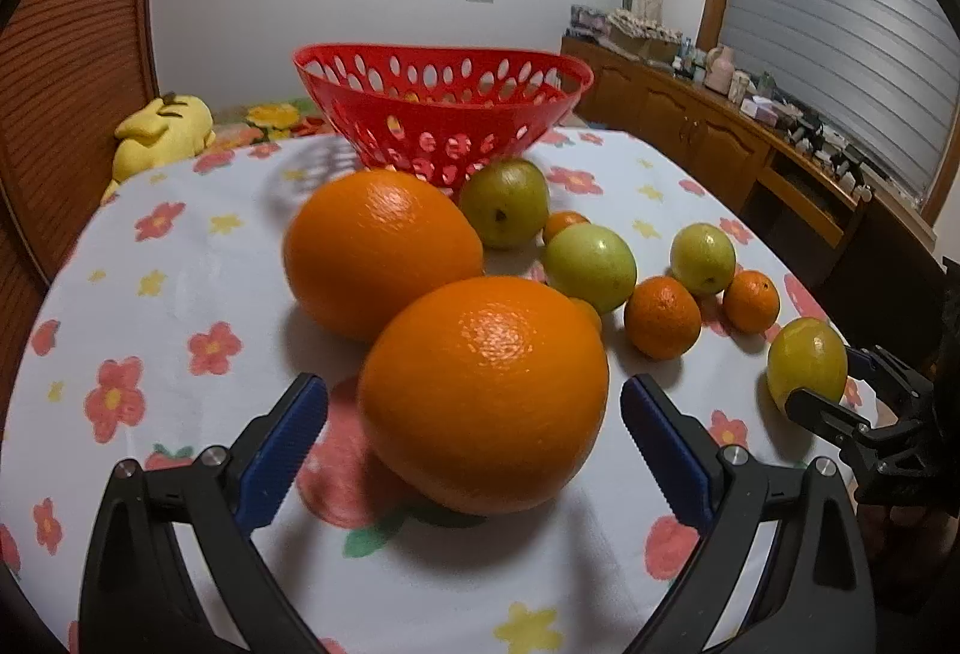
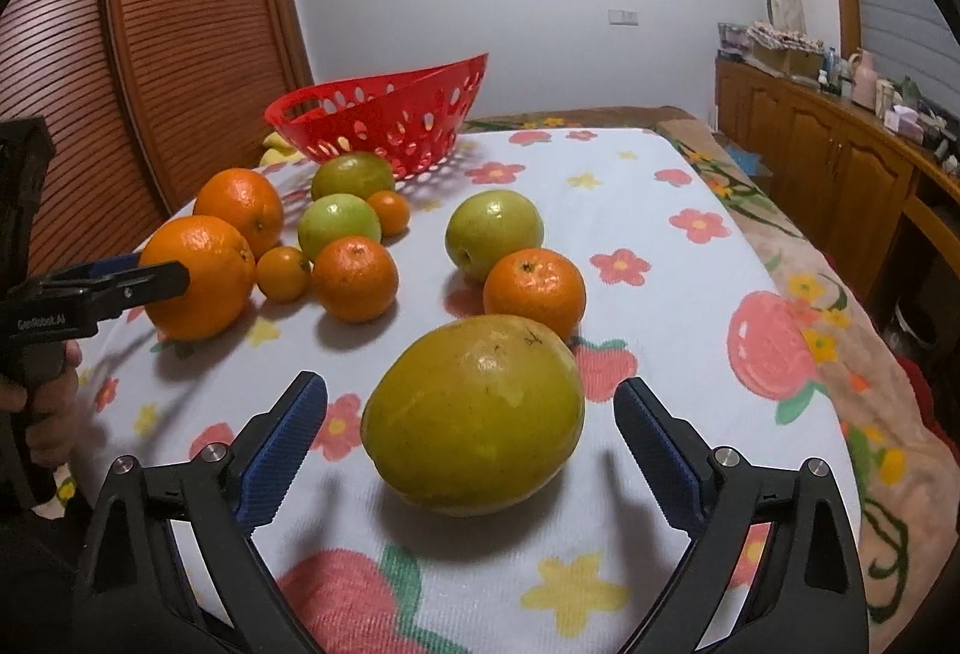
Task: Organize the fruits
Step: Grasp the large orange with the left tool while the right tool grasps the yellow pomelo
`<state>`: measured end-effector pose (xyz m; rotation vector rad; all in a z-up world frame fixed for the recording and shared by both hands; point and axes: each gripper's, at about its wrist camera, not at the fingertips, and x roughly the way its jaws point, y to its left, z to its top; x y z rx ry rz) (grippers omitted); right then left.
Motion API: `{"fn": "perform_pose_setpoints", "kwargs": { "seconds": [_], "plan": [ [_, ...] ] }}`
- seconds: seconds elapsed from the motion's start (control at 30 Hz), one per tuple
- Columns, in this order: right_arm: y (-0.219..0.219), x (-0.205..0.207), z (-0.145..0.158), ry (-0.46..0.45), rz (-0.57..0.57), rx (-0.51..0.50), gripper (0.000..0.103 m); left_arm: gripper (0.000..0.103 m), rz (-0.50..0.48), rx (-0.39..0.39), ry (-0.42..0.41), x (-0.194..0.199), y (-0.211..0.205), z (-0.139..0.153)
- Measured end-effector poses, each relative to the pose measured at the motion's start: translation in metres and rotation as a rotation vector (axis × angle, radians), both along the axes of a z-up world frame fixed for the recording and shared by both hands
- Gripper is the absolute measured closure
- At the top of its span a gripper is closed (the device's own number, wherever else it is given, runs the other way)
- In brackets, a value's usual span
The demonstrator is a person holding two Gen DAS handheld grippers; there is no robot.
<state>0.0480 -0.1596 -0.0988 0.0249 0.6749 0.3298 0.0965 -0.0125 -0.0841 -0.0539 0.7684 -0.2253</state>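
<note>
My left gripper point(image 1: 474, 414) is open, its blue pads on either side of a big orange point(image 1: 483, 393) on the flowered cloth, not touching it. A second big orange point(image 1: 381, 252) lies just behind. My right gripper point(image 2: 471, 414) is open around a yellow-green fruit point(image 2: 474, 414), pads apart from it; that fruit also shows in the left wrist view point(image 1: 807, 363). Small tangerines point(image 2: 534, 291) point(image 2: 355, 279) and green fruits point(image 2: 493, 231) point(image 2: 339, 225) lie scattered between. A red perforated basket point(image 1: 444, 108) stands at the far end.
The table with the flowered cloth point(image 2: 660, 246) drops off at its right edge onto a patterned blanket point(image 2: 840, 330). A yellow plush toy point(image 1: 162, 132) sits past the far left corner. A wooden sideboard point(image 1: 720, 132) runs along the right wall.
</note>
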Motion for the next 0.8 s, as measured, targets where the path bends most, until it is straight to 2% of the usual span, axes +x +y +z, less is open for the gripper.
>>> {"fn": "perform_pose_setpoints", "kwargs": {
  "seconds": [0.2, 0.27, 0.57, 0.73, 0.8],
  "plan": [
    [-0.001, 0.001, -0.002, 0.009, 0.005, 0.004, 0.012, 0.005, -0.021, 0.007, 0.044, 0.01, -0.003, -0.006],
    [-0.001, 0.002, -0.003, 0.011, 0.006, 0.006, 0.013, 0.01, -0.031, -0.003, 0.054, 0.013, -0.003, -0.006],
    [-0.001, 0.004, -0.008, 0.024, 0.017, 0.009, 0.018, 0.015, -0.043, -0.042, 0.092, 0.022, 0.002, -0.01],
    [-0.002, 0.006, -0.011, 0.039, 0.027, 0.015, 0.031, 0.016, -0.048, -0.057, 0.079, 0.019, 0.005, -0.011],
    [-0.003, 0.006, -0.011, 0.037, 0.035, 0.019, 0.032, 0.016, -0.047, -0.06, 0.077, 0.018, 0.005, -0.011]
  ]
}}
